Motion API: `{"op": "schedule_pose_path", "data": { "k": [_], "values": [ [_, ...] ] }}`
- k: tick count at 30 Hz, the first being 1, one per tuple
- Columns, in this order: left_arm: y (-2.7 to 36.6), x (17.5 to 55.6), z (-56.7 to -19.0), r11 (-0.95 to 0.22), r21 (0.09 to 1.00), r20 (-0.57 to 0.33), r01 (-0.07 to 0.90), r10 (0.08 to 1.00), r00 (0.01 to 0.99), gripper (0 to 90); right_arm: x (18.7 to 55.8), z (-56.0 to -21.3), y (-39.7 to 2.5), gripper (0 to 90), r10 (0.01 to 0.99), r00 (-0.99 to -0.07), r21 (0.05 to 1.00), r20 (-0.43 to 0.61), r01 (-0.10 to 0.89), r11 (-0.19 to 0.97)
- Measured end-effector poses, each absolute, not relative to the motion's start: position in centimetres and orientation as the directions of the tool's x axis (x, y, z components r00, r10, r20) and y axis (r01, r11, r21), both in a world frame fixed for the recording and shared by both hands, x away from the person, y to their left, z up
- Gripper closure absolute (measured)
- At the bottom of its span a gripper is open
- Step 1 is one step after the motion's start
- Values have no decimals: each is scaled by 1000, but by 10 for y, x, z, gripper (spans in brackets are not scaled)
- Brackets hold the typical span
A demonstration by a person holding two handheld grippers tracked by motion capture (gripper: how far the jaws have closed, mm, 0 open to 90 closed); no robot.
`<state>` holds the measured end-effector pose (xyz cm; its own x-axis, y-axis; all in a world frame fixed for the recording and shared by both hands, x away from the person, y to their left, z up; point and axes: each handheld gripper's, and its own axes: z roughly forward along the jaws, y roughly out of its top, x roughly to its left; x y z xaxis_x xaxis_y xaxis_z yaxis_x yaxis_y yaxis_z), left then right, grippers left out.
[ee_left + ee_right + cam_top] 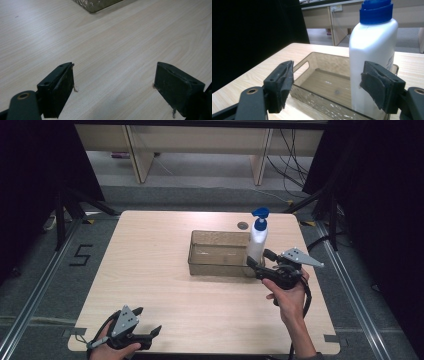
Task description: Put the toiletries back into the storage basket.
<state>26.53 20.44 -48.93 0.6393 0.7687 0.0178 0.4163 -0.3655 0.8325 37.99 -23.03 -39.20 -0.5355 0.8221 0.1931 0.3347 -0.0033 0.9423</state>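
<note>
From above, a white pump bottle (pixel 257 245) stood in the right end of a translucent bin (pixel 218 254) on the counter (pixel 160 285); the right tongs (pixel 259 262) gaped beside it. The left tongs (pixel 113 82) spread over bare wood. Alongside the right tongs, the bottle (pixel 372 60) looked rigid, smooth, probably slippery; grip mid-body.

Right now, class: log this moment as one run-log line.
left gripper: open, idle at near edge | right gripper: open, beside bottle | bottle: upright in tray's right end
</note>
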Motion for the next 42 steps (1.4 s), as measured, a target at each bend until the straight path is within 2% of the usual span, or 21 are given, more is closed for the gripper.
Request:
{"op": "schedule_pose_path", "data": {
  "k": [4,7,8,13,15,16,35,37,40,42],
  "values": [
    [204,265,-489,-363,835,19,414,771,637,156,376,-393,-226,249,807,-542,934,232,356,-29],
    [204,265,-489,-373,834,28,408,766,642,156,376,-395,-227,239,809,-550,940,206,340,-8],
    [204,265,-489,-365,832,22,418,774,632,156,374,-396,-225,232,800,-548,934,244,354,-42],
    [204,265,-489,-358,835,17,418,775,631,156,373,-400,-223,208,793,-572,943,208,333,-6],
    [204,265,-489,-358,835,17,417,776,631,156,371,-401,-219,198,787,-567,933,244,360,-31],
    [204,265,-489,-357,835,17,417,776,630,156,372,-401,-220,194,791,-573,936,215,351,0],
    [205,265,-489,-364,834,22,415,773,634,156,363,-412,-213,186,748,-618,924,243,382,16],
    [207,266,-489,-396,820,48,413,767,640,156,362,-413,-213,187,745,-624,928,237,372,17],
    [204,265,-490,-359,836,18,415,773,634,156,359,-413,-214,186,740,-628,923,242,383,23],
    [207,266,-489,-395,821,47,413,767,640,156,359,-416,-213,187,746,-623,928,235,371,18]
  ]
}}
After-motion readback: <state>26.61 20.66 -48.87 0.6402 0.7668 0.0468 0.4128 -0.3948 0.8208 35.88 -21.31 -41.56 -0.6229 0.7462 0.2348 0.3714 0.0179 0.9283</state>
